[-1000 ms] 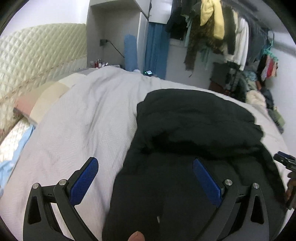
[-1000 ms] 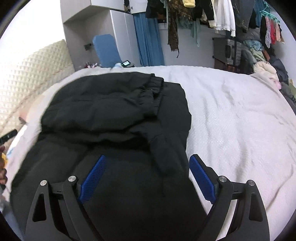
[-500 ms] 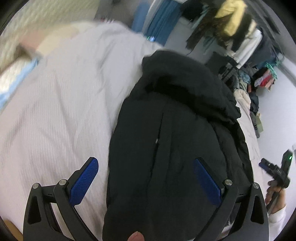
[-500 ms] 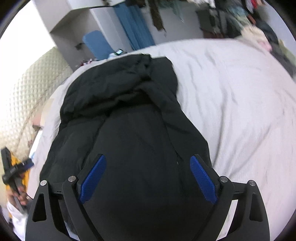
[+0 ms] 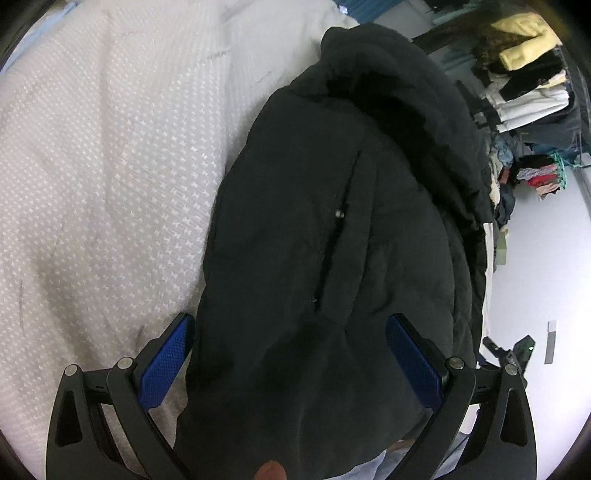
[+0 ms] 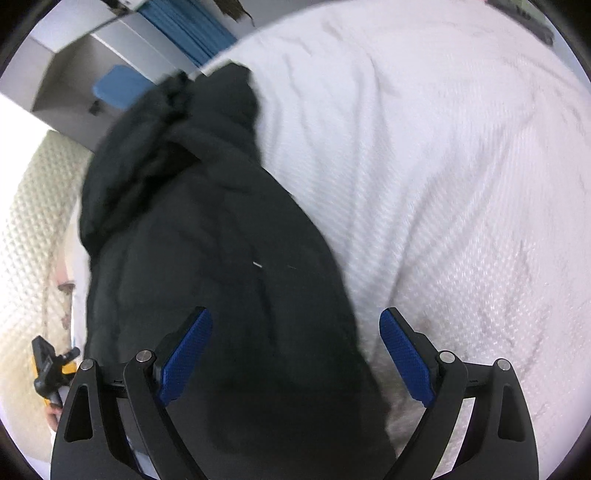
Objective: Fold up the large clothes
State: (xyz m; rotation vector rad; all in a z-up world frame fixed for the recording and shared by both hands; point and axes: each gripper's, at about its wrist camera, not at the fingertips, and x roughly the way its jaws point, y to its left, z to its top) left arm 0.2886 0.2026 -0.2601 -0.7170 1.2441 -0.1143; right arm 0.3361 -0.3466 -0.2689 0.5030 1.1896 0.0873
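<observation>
A large black padded jacket [image 5: 332,240] lies lengthwise on the white bed cover [image 5: 103,166], hood end far, hem near me. My left gripper [image 5: 290,354] is open above the jacket's near hem, blue pads either side, holding nothing. In the right wrist view the jacket [image 6: 207,258] fills the left half. My right gripper [image 6: 295,354] is open over the jacket's right near edge, empty. Each gripper also shows small at the other view's edge: the right one [image 5: 509,354] and the left one [image 6: 51,365].
The bed cover [image 6: 443,184] stretches to the right. A rail of hanging clothes [image 5: 524,74] stands beyond the bed. A quilted headboard [image 6: 26,221], a grey cabinet [image 6: 74,66] and a blue curtain [image 6: 188,33] are at the far left.
Both grippers have pulled back and tilted down towards the jacket's near hem, so the jacket now looks longer and the room has slid out of view. Both stay open.
</observation>
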